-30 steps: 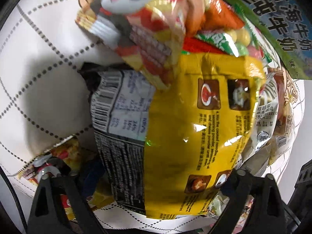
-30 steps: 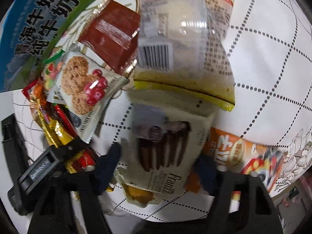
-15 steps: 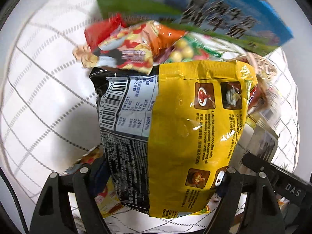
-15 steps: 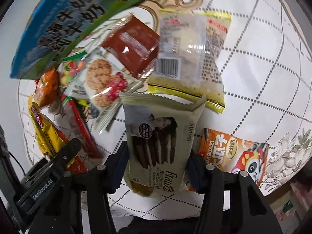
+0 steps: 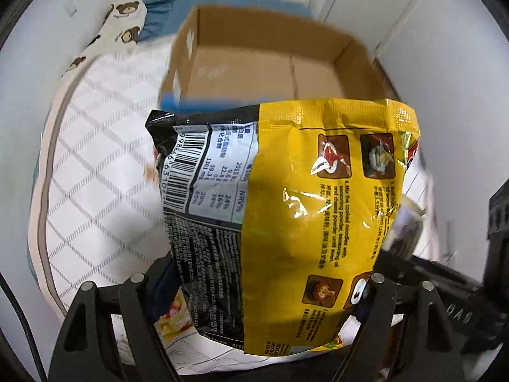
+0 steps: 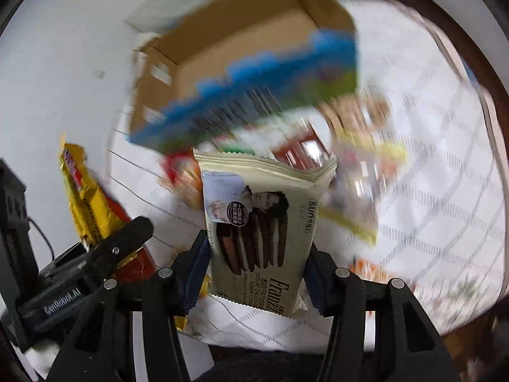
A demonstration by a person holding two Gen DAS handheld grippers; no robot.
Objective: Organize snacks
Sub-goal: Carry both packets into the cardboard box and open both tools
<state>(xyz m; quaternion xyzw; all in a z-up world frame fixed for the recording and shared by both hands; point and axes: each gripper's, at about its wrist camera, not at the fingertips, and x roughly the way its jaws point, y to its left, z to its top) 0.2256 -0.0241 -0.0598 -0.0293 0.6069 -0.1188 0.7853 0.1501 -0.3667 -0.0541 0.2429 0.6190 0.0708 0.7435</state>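
A yellow and black noodle packet [image 5: 302, 207] hangs between the fingers of my left gripper [image 5: 257, 278], which is shut on its lower sides. My right gripper [image 6: 257, 261] is shut on a cream chocolate cookie pack [image 6: 261, 232], held upright above the cloth. An open cardboard box [image 5: 254, 73] with a blue and green printed side lies just beyond both packets, its inside bare. In the right wrist view the box [image 6: 222, 51] is blurred. The noodle packet [image 6: 82, 197] also shows there at the left, edge on.
A white quilted cloth [image 5: 95, 191] covers the surface below. Several loose snack packs [image 6: 350, 146] lie blurred on it in front of the box. A bear-print pillow [image 5: 124, 22] sits at the far left. White walls stand behind and beside the box.
Both grippers have closed on their packets and risen with them. The snack pile has dropped away below, and the box's open inside has come into view ahead.
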